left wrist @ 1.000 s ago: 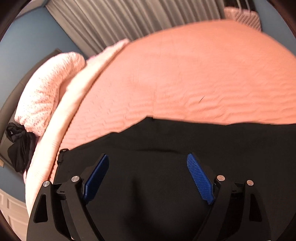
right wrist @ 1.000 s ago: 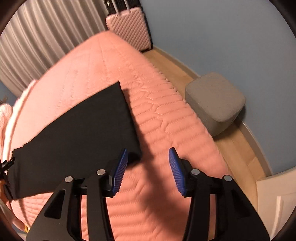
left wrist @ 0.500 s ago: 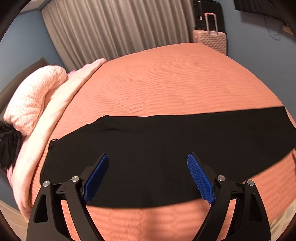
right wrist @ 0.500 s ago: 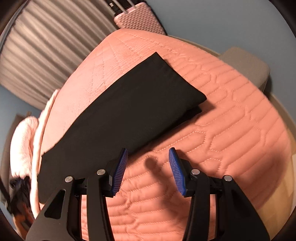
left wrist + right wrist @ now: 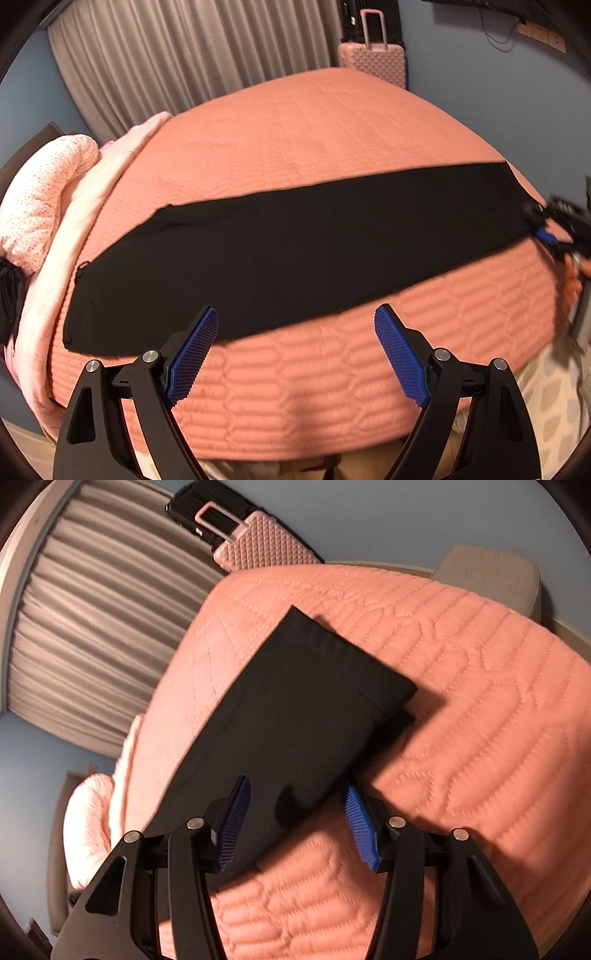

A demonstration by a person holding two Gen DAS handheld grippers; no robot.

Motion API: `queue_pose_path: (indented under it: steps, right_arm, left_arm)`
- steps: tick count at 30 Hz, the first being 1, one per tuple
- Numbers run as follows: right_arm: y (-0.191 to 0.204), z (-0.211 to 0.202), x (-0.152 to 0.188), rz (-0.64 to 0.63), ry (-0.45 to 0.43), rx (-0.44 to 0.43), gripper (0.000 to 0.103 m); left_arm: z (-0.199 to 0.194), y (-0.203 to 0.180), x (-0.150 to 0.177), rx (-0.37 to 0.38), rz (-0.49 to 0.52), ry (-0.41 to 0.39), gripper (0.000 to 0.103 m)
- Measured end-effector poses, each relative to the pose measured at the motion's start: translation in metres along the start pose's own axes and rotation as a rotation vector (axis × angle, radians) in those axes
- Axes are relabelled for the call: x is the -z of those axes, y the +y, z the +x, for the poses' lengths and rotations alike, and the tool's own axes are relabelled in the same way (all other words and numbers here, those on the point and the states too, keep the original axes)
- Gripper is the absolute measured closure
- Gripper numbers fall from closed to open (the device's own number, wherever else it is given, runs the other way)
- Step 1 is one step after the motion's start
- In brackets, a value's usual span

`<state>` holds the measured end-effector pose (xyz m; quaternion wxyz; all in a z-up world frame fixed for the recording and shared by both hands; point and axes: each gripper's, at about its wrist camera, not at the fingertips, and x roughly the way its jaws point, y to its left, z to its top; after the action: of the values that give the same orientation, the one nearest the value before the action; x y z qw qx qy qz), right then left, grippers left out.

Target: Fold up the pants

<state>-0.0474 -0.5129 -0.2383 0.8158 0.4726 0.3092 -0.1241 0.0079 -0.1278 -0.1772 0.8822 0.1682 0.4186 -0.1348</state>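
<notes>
Black pants lie flat in a long strip across the salmon quilted bed, waist at the left, leg ends at the right. My left gripper is open and empty, held back above the bed's near edge, clear of the pants. My right gripper is open, low over the leg ends, its fingers either side of the near edge of the cloth without pinching it. The right gripper also shows blurred at the right edge of the left wrist view.
Pink pillows and a folded blanket lie at the bed's left. A pink suitcase and grey curtains stand behind the bed. A grey ottoman sits beyond the bed's right side. A patterned rug lies on the floor.
My left gripper has drawn back from over the pants to beyond the bed's near edge. My right gripper has moved in over the leg ends. The pants have not moved.
</notes>
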Motion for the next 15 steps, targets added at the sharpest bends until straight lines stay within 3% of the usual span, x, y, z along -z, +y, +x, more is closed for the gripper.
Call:
queue_pose_path:
  steps: [4, 5, 6, 9, 12, 15]
  right_arm:
    - [0.006, 0.01, -0.01, 0.014, -0.019, -0.017, 0.056]
    - [0.009, 0.013, -0.011, 0.006, -0.013, 0.002, 0.074]
    - [0.016, 0.016, -0.013, -0.013, -0.009, 0.043, 0.083]
    - [0.043, 0.012, -0.017, -0.071, -0.029, 0.082, 0.091]
    - [0.108, 0.007, -0.016, -0.253, -0.043, 0.107, 0.093]
    - [0.194, 0.014, 0.003, -0.471, -0.012, 0.075, 0.094]
  left_arm:
    - [-0.001, -0.005, 0.012, 0.007, 0.018, 0.02, 0.018]
    - [-0.001, -0.004, 0.014, 0.008, 0.018, 0.026, 0.018]
    - [-0.001, -0.003, 0.016, 0.008, 0.015, 0.031, 0.018]
    - [-0.002, 0.007, 0.022, 0.006, -0.011, 0.034, 0.018]
    - [-0.002, 0.023, 0.026, 0.004, -0.052, 0.038, 0.018]
    - [-0.002, 0.048, 0.032, -0.01, -0.107, 0.032, 0.018]
